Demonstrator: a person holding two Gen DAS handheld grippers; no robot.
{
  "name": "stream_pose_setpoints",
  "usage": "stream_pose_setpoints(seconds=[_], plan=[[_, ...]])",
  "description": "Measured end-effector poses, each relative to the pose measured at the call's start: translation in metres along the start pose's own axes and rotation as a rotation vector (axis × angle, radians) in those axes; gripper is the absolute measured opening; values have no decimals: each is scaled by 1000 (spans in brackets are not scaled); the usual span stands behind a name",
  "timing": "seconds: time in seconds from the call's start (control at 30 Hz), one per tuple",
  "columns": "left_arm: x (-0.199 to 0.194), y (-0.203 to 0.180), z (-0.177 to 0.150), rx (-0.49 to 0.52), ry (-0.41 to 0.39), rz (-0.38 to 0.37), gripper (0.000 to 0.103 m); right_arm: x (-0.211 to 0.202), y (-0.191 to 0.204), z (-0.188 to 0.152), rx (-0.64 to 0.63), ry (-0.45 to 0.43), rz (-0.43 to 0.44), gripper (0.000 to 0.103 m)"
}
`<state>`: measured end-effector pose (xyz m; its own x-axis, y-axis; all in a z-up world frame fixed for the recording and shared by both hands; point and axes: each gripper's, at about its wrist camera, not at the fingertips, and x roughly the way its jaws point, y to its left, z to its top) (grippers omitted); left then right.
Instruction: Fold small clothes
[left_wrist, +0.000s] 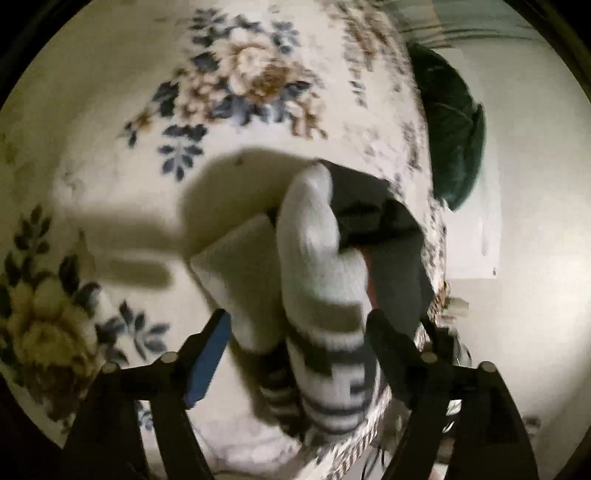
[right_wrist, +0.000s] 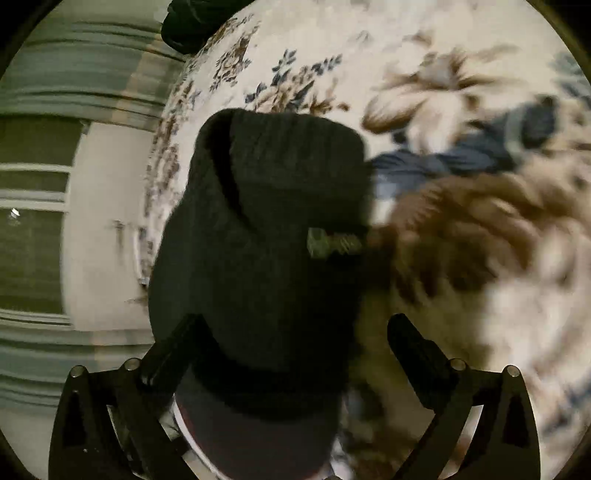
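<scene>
The white sock (left_wrist: 314, 240) lies between the fingers of my left gripper (left_wrist: 295, 332), a thick, fuzzy knit with dark stripes around its cuff end, which is nearest the camera; its rounded toe points away from me. A second pale sock piece (left_wrist: 236, 273) sits just to its left, touching it. Neither finger pad presses the knit that I can see, so my left gripper stands spread around the sock, angled down toward the floral cloth (left_wrist: 110, 166) (cream, with blue and brown flower sprays, and blurred). Just beyond the sock lies a dark grey garment (left_wrist: 373, 206), crumpled and soft. A dark green cushion (left_wrist: 458, 129) sits past the cloth's edge.

My right gripper (right_wrist: 291, 347) also tilts downward, its fingers wide apart. Between them is a black ribbed knit piece (right_wrist: 266, 221), rounded at the top with a deep fold down its left side, carrying a small metallic emblem (right_wrist: 332, 242). It touches my left finger (right_wrist: 177, 343); the right finger (right_wrist: 413, 350) stands clear of it. Whether it rests on the cloth I cannot tell.
</scene>
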<state>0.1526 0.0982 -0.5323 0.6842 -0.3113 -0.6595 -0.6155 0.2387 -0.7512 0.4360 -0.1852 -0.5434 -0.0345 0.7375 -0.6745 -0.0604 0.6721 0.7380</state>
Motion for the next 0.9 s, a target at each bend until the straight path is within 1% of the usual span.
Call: stream_pose_setpoints(seconds=[0.07,0.17,0.2,0.23,0.3,0.4,0.43,0.47,0.5,0.53,0.57,0.6,0.67,0.73,0.77,0.8,0.83,0.9], plan=[[1,-5,-11,39,-1,-12,79,17,-8,17,10,30,65,102],[29,-10,-16,61,29,-34,79,40,-10,32,26,87,132,103],[43,-11,-16,65,33,-45,79,45,-10,35,27,101,135,103],[53,-13,-15,73,28,-27,81,51,-9,37,24,117,132,103],[68,-14,-13,78,8,-31,89,58,-6,39,18,135,132,103],[81,-21,-11,103,-30,-23,90,60,-8,40,34,136,143,103],[82,-26,-11,124,-48,-11,90,60,-6,39,28,124,131,100],[83,-28,-11,136,-56,-8,90,60,-6,38,23,108,108,85],[84,-33,-10,153,-63,1,88,58,-5,37,16,90,81,72],[84,-36,-7,172,-61,7,83,56,-5,34,16,71,55,48],[84,-40,-4,197,-55,15,83,53,-7,30,34,48,42,41],[84,-43,0,220,-44,23,82,48,-11,25,69,20,51,40],[86,-49,10,267,-7,23,82,34,-16,9,125,-35,63,36],[90,-60,25,372,71,35,82,14,-19,-19,164,-91,66,35],[94,-64,30,409,109,34,83,3,-23,-40,209,-119,75,35],[100,-72,37,468,168,46,82,-6,-27,-60,246,-139,82,35],[107,-82,45,540,233,47,82,-17,-31,-91,296,-167,85,35],[116,-96,54,641,298,52,82,-29,-42,-159,443,-196,120,35]])
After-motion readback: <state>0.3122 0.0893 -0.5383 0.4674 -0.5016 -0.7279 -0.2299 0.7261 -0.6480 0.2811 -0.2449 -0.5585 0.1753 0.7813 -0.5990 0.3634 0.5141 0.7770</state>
